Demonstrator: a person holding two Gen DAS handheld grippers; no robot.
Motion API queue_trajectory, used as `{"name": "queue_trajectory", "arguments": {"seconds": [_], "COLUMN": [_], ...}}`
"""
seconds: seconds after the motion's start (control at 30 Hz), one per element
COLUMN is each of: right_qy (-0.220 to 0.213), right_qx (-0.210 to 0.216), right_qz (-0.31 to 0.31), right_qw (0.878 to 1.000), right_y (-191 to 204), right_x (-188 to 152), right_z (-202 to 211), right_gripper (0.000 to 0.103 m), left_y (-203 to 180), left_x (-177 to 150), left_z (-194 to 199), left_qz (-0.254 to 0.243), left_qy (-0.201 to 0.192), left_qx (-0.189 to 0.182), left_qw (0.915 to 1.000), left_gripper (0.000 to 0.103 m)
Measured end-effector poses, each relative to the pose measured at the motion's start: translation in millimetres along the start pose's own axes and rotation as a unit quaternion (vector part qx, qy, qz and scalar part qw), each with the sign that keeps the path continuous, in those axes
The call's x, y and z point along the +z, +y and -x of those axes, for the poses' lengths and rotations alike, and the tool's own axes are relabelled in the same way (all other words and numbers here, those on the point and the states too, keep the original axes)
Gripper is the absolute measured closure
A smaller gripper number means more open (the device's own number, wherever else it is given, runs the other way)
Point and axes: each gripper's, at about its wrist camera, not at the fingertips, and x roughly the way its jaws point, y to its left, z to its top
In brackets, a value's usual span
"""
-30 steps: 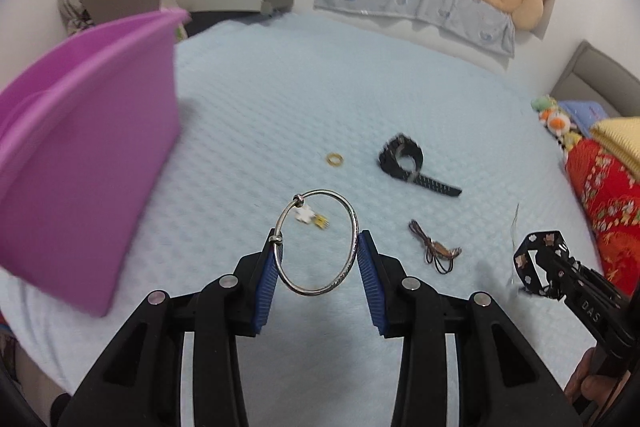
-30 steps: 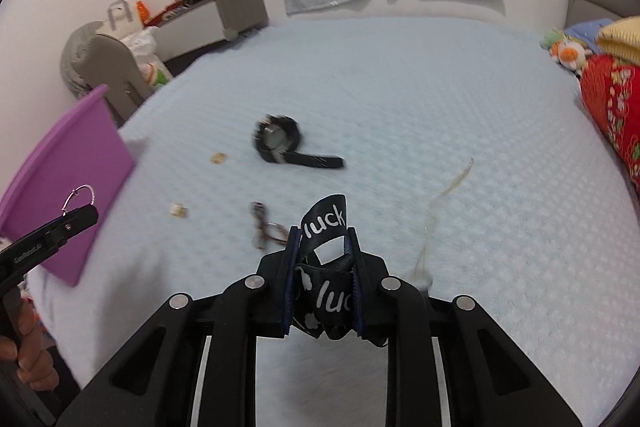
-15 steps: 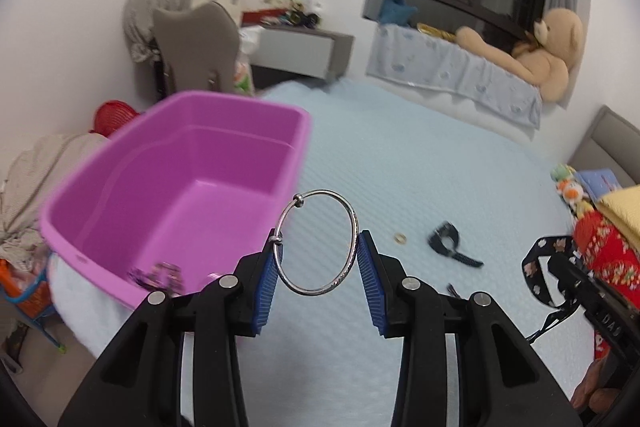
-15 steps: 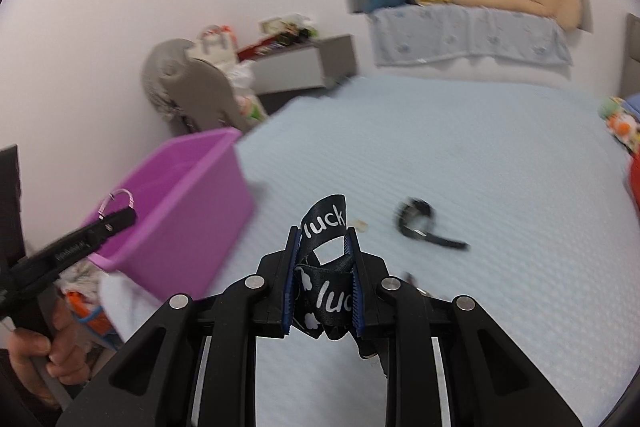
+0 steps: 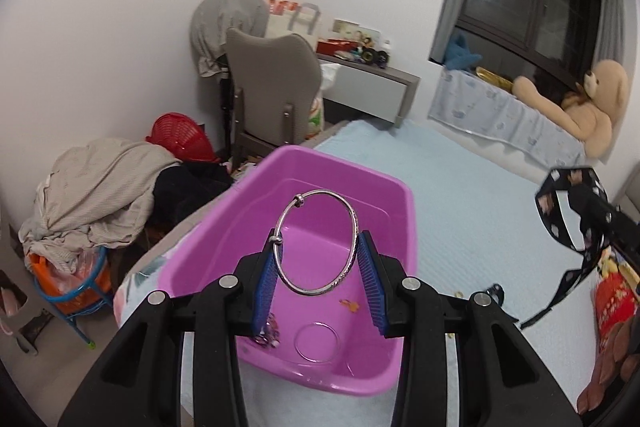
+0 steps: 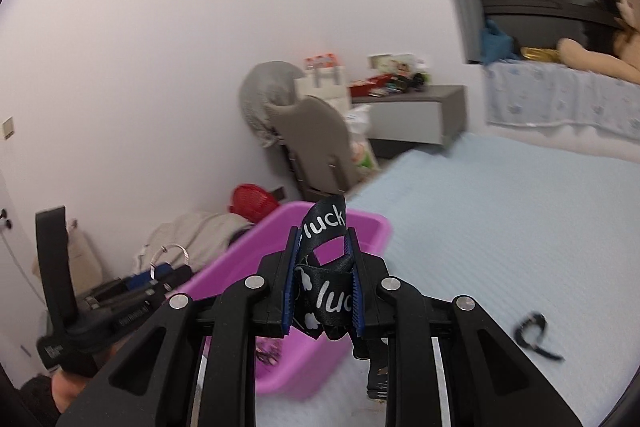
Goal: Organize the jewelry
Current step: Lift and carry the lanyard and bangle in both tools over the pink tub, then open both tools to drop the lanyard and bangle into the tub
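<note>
Small trinkets (image 5: 267, 331) in the purple bin (image 5: 404, 227) lie partly behind a gripper finger, unidentifiable. Black band (image 6: 534, 335) on the bed is motion-blurred. Teddy bear (image 6: 592, 57) cut by frame edge.

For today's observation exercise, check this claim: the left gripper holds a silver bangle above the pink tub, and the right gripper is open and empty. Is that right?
Not quite. The right gripper is not open and empty: the right wrist view shows it shut on a black ribbon with white lettering. The rest stands: the left gripper holds the silver bangle above the pink tub.
</note>
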Motion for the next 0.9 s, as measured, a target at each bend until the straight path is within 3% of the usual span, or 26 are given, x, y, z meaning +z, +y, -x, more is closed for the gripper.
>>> {"name": "queue_trajectory", "arguments": {"seconds": [0.6, 0.73, 0.9], "right_qy": [-0.019, -0.012, 0.043], "right_qx": [0.108, 0.113, 0.098], "right_qz": [0.056, 0.060, 0.047], "right_qw": [0.992, 0.992, 0.993], "right_y": [85.8, 95.6, 84.1], "right_x": [132.1, 133.1, 96.4], "right_z": [-78.1, -92.1, -132.7], "right_gripper": [0.082, 0.082, 0.082], "left_y": [34.4, 40.9, 48.7], "left_x": [50.9, 53.8, 45.3], "left_z": [-20.7, -23.6, -39.4], "left_qz": [0.030, 0.031, 0.026], "left_qy": [-0.009, -0.010, 0.007], "left_qx": [0.029, 0.034, 0.051], "left_qw": [0.9991, 0.9989, 0.9983], "left_gripper": [0.065, 0.065, 0.065]}}
